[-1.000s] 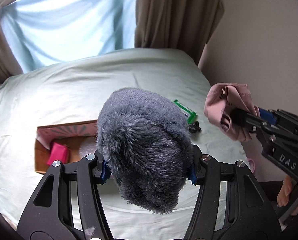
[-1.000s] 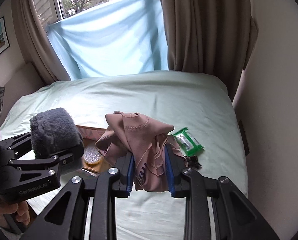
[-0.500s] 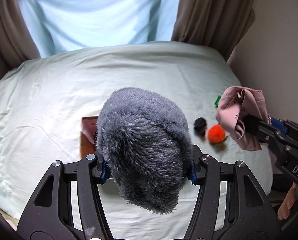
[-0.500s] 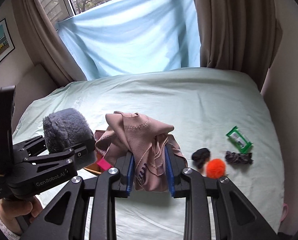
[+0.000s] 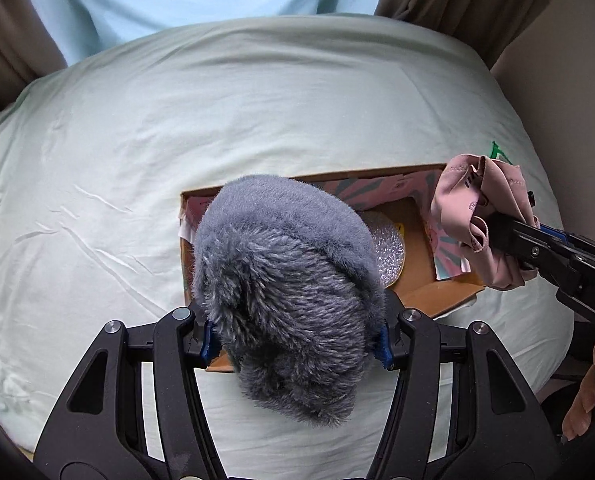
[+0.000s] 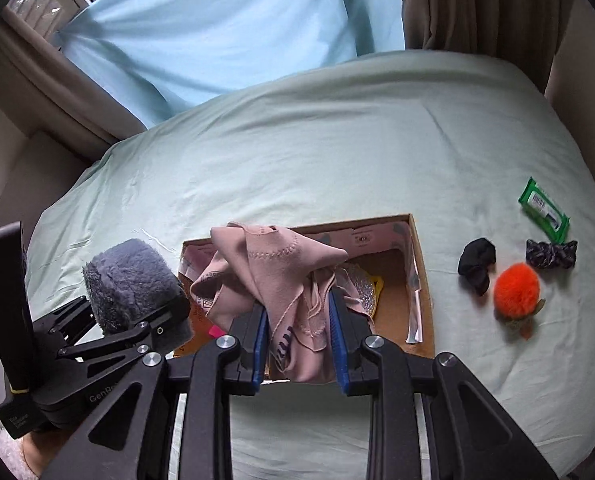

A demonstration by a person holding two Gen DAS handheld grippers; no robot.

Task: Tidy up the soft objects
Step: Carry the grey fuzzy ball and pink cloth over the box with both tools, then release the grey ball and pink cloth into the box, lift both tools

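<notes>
My left gripper (image 5: 295, 344) is shut on a grey furry plush piece (image 5: 285, 280), held above the near left part of an open cardboard box (image 5: 425, 300) on the bed. In the right wrist view that same plush (image 6: 129, 280) hangs at the left, over the box's left end. My right gripper (image 6: 299, 350) is shut on a crumpled pink cloth (image 6: 273, 272) above the box (image 6: 415, 264); from the left wrist camera the pink cloth (image 5: 481, 220) is over the box's right end. Inside the box lie a silvery round item (image 5: 385, 248) and a bright pink item (image 6: 216, 332).
To the right of the box, on the pale green bedsheet (image 6: 337, 152), lie a black scrunchie (image 6: 477, 264), an orange pom-pom (image 6: 517, 288), a dark patterned scrunchie (image 6: 551, 254) and a green wipes pack (image 6: 543, 208). Curtains and a wall bound the bed's far and right sides.
Both grippers have come down and forward over the bed and now hang above the box, each keeping hold of its item. The box fills more of each view.
</notes>
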